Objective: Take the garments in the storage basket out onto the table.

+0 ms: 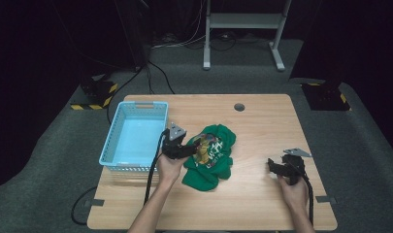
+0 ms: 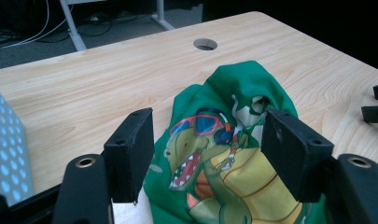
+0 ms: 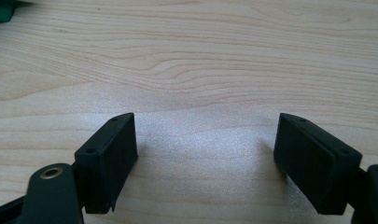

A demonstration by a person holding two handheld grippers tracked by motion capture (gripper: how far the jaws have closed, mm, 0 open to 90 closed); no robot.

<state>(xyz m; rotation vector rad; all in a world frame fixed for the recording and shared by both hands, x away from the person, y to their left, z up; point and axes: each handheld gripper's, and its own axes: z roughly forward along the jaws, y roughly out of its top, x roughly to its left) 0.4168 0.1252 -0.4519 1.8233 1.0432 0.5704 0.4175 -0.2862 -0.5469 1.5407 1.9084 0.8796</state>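
Wooden counter [image 1: 262, 126], dark room behind. Item: green shirt [image 1: 211, 160] with a cartoon dinosaur print, crumpled at centre frame, just right of a light blue basket [image 1: 136, 136] at centre left. Left gripper [image 1: 191, 149] sits at the shirt's left edge, fingers [image 2: 130, 154] spread either side of the print. Right gripper [image 1: 271, 166], lower right, well apart from the shirt, fingers [image 3: 107, 158] spread over bare wood.

Two black jaws of the right gripper [image 3: 205, 158] spread wide at the frame's bottom, pale wood-grain table top [image 3: 200, 60] behind, sliver of green cloth [image 3: 1, 13] upper left corner
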